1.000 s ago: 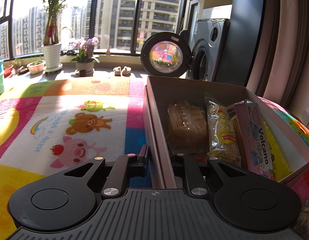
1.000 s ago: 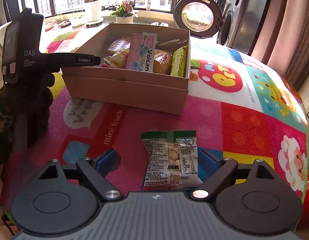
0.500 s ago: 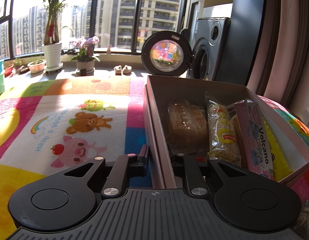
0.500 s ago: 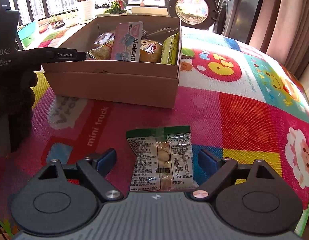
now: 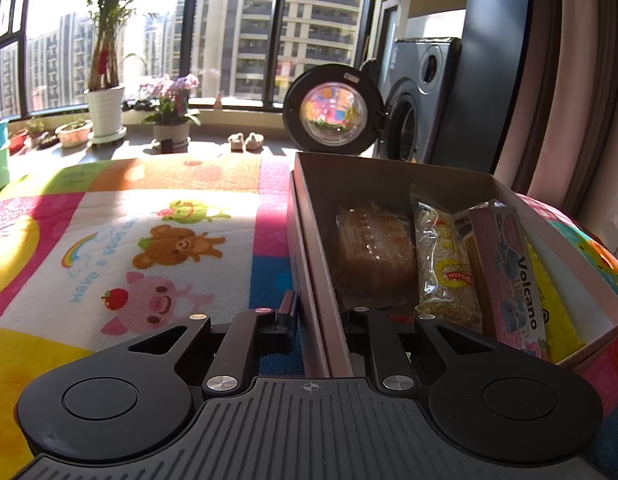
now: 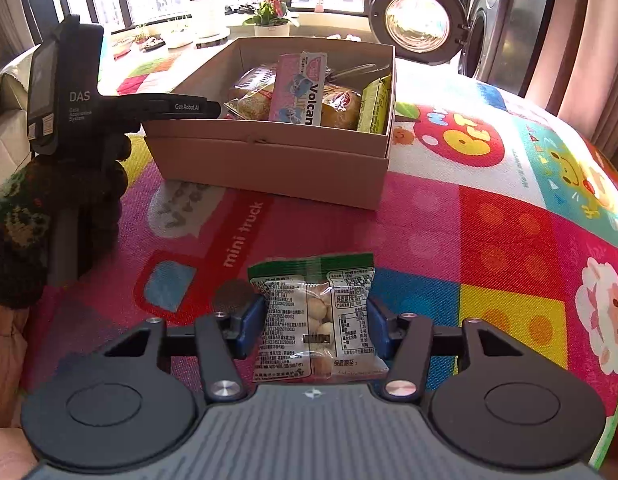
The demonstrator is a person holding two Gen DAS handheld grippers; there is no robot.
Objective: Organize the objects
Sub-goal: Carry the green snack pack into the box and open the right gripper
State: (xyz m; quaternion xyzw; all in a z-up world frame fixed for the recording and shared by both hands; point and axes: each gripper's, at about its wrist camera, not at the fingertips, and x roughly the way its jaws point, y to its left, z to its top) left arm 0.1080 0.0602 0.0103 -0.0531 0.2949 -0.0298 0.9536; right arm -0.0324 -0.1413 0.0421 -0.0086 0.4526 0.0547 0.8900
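Snack packet (image 6: 315, 320) lies on the near mat (image 6: 449, 220) as our right gripper (image 6: 315, 326), jaws just closing, pinches its sides; our left gripper (image 5: 315, 312) clamps the box (image 5: 309, 248) wall, steadying it.

One cardboard box (image 6: 269, 160), five snack packets (image 6: 315, 320), two hand-held grippers (image 6: 313, 322).

Hidden, cropped and unreadable parts

The clear green-topped snack packet (image 6: 315, 320) has its near end hidden behind the right gripper's body; its small print is too fine to read. In the brown cardboard box (image 6: 269, 156), the pink "Volcano" carton (image 6: 299, 90) covers the wrapped bread behind it, and the box's near wall hides every item's lower part. The left gripper's fingertips (image 5: 287, 314) are hidden at the box wall
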